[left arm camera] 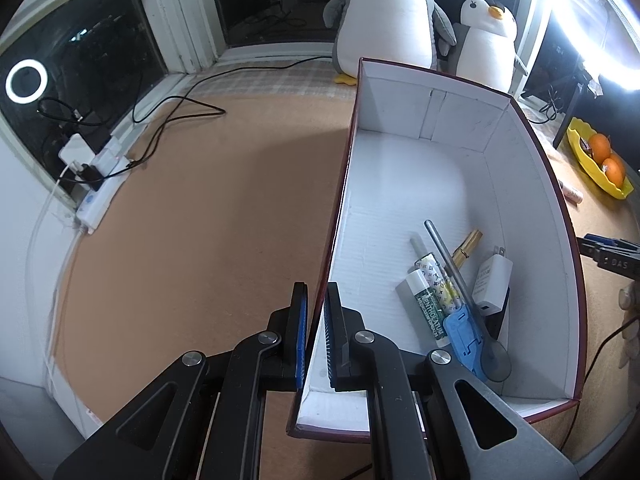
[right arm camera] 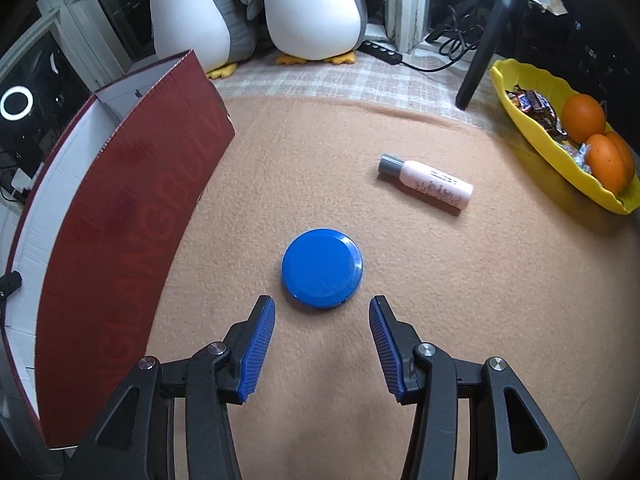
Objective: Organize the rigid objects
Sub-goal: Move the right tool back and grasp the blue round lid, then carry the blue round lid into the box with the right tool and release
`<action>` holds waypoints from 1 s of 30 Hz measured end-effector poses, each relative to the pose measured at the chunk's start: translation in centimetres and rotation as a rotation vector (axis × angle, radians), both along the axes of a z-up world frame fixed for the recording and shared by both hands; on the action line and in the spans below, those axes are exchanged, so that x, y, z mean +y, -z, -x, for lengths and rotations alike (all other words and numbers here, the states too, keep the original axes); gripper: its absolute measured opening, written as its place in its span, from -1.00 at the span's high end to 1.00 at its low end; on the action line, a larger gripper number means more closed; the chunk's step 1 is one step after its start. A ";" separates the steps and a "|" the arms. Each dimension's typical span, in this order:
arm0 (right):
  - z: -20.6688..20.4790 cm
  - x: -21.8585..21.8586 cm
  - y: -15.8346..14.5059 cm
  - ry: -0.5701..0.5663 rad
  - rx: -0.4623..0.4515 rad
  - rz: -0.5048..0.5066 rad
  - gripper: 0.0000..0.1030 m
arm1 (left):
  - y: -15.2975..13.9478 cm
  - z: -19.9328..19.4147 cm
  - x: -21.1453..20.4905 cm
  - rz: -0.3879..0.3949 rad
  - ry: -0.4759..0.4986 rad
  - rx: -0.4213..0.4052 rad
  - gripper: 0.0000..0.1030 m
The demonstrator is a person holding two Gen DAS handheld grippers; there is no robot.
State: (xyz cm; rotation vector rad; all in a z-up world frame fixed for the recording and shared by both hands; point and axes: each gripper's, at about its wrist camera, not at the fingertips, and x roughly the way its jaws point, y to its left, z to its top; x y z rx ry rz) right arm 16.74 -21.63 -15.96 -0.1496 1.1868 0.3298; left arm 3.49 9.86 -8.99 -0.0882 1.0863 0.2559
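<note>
Blue and flat, the disc (right arm camera: 322, 268) lies on the tan cloth (right arm camera: 400, 320) just ahead of the right gripper (right arm camera: 322, 320), whose fingers stand apart, slightly wider than the disc. The left gripper (left arm camera: 316, 320) is clamped on the near wall of the box (left arm camera: 460, 184), steadying it. To grasp well, I judge the right fingers should drop low, straddle the disc's widest part, then close evenly. The bottle (right arm camera: 426, 182) lies farther off.

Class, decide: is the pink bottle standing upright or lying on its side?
Lying on its side: the pink bottle rests lengthwise on the tan blanket, grey cap pointing left.
</note>
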 end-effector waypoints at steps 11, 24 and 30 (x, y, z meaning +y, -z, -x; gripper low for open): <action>-1.3 1.4 1.4 -0.053 0.000 0.075 -0.02 | 0.0 -0.4 -0.1 0.000 0.000 0.004 0.87; -1.8 1.6 2.4 -0.087 0.015 0.121 -0.01 | 0.1 -0.8 -0.1 0.000 0.003 0.005 0.87; -1.8 1.5 2.2 -0.082 0.014 0.123 0.13 | 0.1 -1.0 -0.2 0.003 0.003 0.003 0.87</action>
